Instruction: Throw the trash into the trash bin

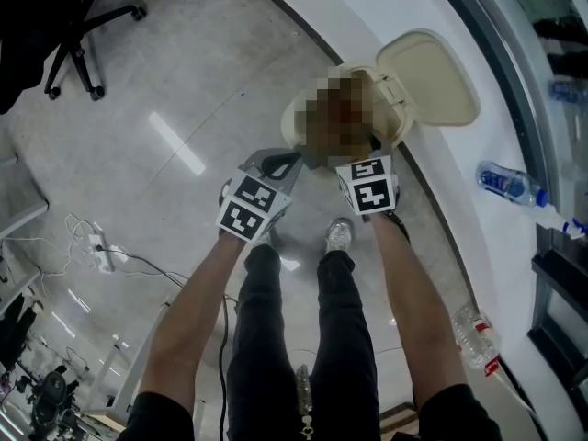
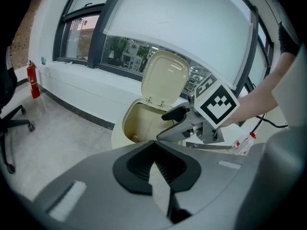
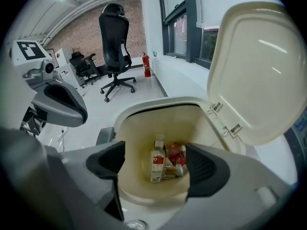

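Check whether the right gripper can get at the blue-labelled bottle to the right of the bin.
Probably yes. The right gripper hangs open and empty over the bin, and nothing stands between it and the blue-labelled bottle, though that lies well off to the side.

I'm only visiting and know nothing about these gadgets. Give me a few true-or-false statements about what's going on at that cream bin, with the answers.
1. The cream plastic trash bin's hinged lid stands open. True.
2. The right gripper clamps a bottle. False: its jaws stand apart and empty above the bin.
3. The bin is empty. False: a white bottle and red packaging lie inside.
4. A clear plastic bottle with a blue label lies outside the bin. True.
5. The left gripper is wide open. False: its jaws are together, holding nothing.
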Available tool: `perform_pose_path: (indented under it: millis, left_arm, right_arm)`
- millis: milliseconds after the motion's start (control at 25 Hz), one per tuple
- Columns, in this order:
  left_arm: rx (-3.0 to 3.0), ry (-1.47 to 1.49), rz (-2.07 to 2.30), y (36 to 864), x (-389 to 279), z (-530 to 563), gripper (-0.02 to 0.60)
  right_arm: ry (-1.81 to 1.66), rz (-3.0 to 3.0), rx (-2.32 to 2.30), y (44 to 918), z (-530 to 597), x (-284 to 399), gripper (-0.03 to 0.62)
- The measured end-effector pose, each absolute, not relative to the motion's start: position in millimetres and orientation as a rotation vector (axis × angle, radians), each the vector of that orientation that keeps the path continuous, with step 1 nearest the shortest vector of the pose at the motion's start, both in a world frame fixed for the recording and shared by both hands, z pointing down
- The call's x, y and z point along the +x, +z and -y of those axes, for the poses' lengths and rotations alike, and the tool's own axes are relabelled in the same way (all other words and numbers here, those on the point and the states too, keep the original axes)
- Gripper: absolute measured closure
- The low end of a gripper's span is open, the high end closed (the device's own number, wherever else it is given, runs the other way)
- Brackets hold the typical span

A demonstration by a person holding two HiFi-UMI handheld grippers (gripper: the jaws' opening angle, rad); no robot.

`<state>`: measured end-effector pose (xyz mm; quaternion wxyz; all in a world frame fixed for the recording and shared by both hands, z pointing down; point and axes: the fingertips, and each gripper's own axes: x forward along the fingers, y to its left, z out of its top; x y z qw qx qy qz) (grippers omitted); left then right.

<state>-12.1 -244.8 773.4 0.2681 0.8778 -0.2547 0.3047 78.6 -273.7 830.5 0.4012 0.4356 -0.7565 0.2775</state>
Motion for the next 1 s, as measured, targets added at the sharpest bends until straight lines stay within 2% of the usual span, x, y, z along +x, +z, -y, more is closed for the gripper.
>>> perform_pose_path:
  millis: [280,360,480,520,1000]
  left_arm:
    - [2.376,0.841,0.701,771.5,-2.4,249.9,0.575]
    - [2.376,0.849,0.707,770.5,1.2,250.8,0.575]
    - [2.373,0.864,0.712,769.3,7.6,250.2,0.574]
    - [2.372,0.869,0.712,769.0,9.9,249.7,0.575]
    - [2.366,0.933,0.717,759.8,24.7,248.6,0.575]
  right_arm:
    - [0.66,2.011,1.126,803.7,274.9,84.4,0.224]
    - [0.645,2.042,1.149,790.4,274.7,88.1,0.33]
    - [0.607,2.06,1.197,769.9,272.9,101.1,0.542]
    - [0.599,2.066,1.213,763.0,271.8,106.5,0.58]
    - [0.43,2.226,1.495,611.2,319.0,180.2,0.592]
